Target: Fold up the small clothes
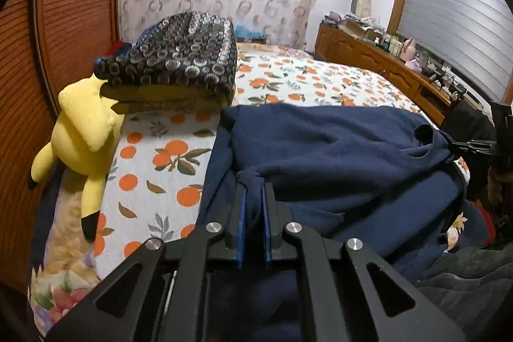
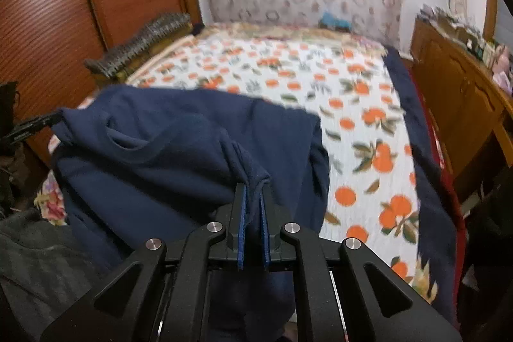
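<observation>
The orange-print bedsheet [image 1: 166,156] carries a navy sweatshirt [image 1: 336,149], spread across its near part with the neckline [image 1: 426,133] toward the right. To fold well, I judge both pinched edges should travel together, level and taut, then be laid so the hems line up. The left gripper [image 1: 254,197] is clamped almost closed on a bunched fold of it; the right gripper [image 2: 253,191] likewise pinches a seamed edge. The fabric looks thick, fleecy and rumpled.
</observation>
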Available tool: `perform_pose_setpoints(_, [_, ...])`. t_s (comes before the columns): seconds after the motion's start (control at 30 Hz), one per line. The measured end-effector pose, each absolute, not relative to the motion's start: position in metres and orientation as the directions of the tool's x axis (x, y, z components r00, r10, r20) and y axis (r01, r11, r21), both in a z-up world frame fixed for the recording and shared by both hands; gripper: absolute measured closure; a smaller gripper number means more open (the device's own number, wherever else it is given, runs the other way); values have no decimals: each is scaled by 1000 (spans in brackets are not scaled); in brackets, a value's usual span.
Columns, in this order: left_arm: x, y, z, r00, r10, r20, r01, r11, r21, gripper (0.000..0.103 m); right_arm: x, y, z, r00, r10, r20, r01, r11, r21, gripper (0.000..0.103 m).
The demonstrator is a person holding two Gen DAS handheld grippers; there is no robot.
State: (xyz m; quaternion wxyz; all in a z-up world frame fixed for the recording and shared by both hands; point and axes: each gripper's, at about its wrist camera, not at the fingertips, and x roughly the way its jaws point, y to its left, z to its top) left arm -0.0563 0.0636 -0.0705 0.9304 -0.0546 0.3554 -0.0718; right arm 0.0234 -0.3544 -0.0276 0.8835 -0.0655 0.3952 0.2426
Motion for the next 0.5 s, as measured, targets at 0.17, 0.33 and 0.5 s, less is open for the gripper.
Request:
perform_pose_setpoints(0.17, [-56, 62, -71, 737, -136, -662, 84, 990, -110, 76, 27, -352, -38, 566, 354, -744, -477, 877, 54, 97])
perform_pose_setpoints(0.33, [-55, 69, -64, 750, -128, -650, 80, 992, -102, 59, 24, -355, -35, 572, 352, -741, -474, 879, 52, 91])
perform_pose_setpoints(0.5, [-44, 68, -52, 768, -110, -631, 82, 994, -74, 51, 23, -361, -19, 609, 336, -718, -457, 889, 28, 81])
